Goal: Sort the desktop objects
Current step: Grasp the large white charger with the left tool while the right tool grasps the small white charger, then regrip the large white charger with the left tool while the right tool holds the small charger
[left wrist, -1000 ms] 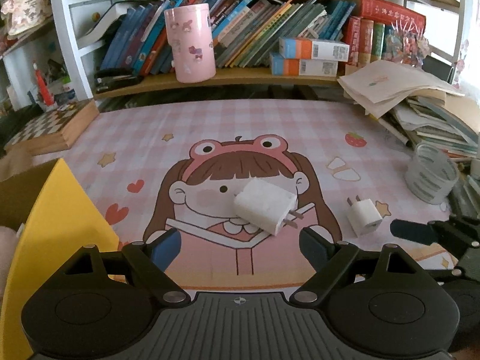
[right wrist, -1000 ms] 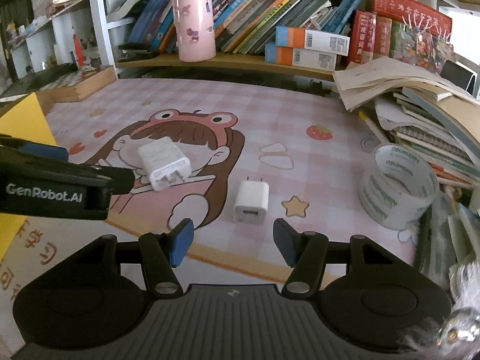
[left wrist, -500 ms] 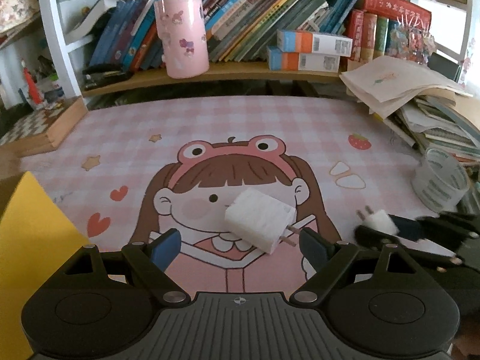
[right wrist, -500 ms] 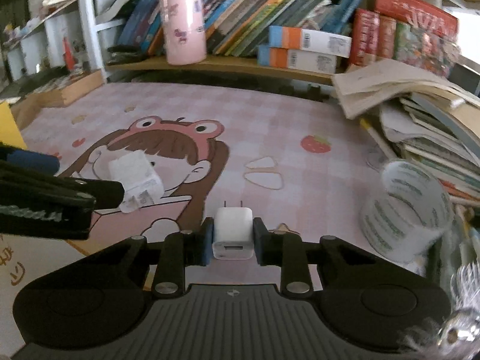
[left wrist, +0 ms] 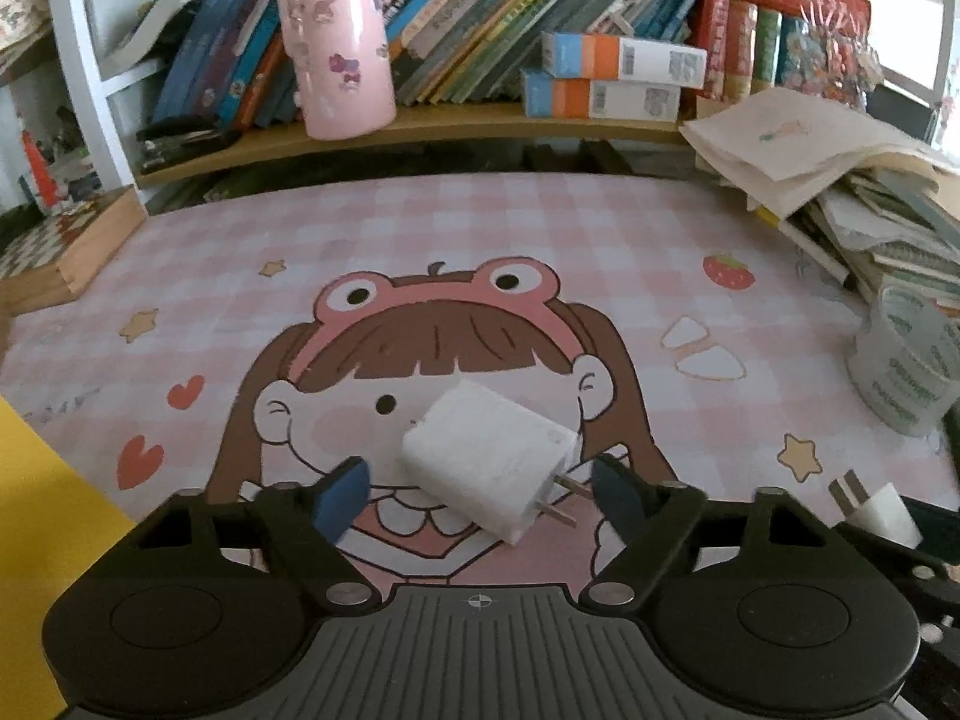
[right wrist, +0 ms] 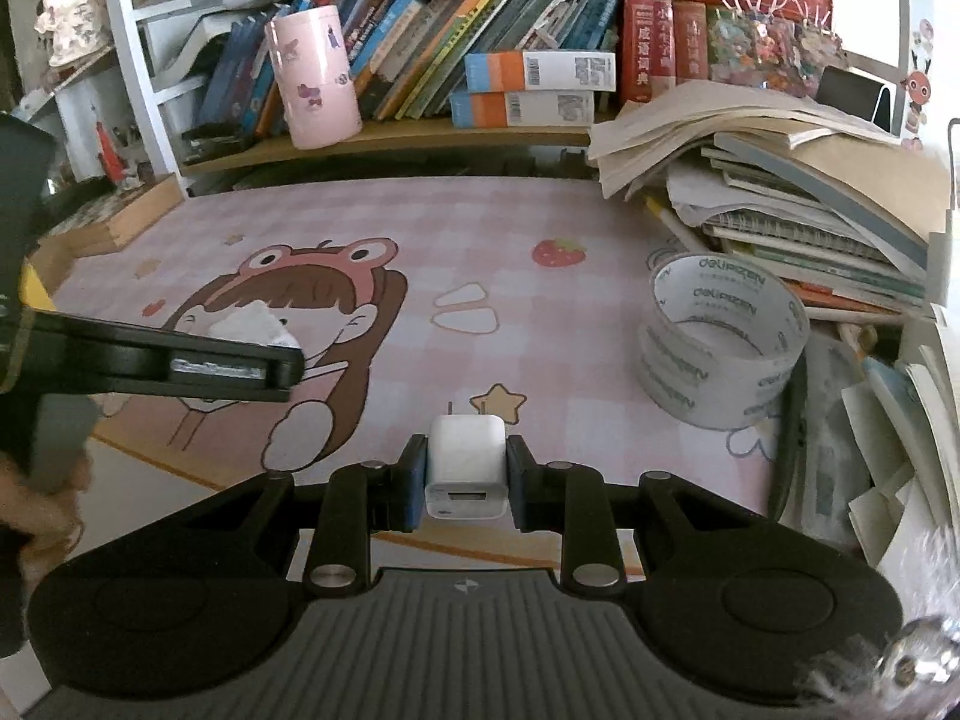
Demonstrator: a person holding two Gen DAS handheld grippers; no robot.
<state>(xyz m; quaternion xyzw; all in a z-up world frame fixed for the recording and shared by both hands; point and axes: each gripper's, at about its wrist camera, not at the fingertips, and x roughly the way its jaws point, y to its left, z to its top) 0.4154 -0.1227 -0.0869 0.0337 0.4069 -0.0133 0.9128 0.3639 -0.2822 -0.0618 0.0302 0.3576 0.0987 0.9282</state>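
A large white charger (left wrist: 489, 459) lies on the pink cartoon desk mat (left wrist: 456, 240), prongs pointing right. My left gripper (left wrist: 480, 495) is open, its jaws on either side of the charger and apart from it. In the right wrist view the charger (right wrist: 252, 324) is partly hidden behind the left gripper's finger. My right gripper (right wrist: 465, 480) is shut on a small white charger (right wrist: 465, 468), held just above the mat; it also shows in the left wrist view (left wrist: 882, 513). A clear tape roll (right wrist: 720, 348) stands at the right.
A yellow box (left wrist: 42, 528) stands at the left front. A pink patterned cup (left wrist: 336, 48) sits on the wooden bookshelf ledge at the back. A messy pile of books and papers (right wrist: 780, 180) fills the right side. A checkered wooden box (left wrist: 60, 246) lies at far left.
My left gripper has moved forward, so the large charger now sits between its jaws. My right gripper closed on the small charger and now holds it.
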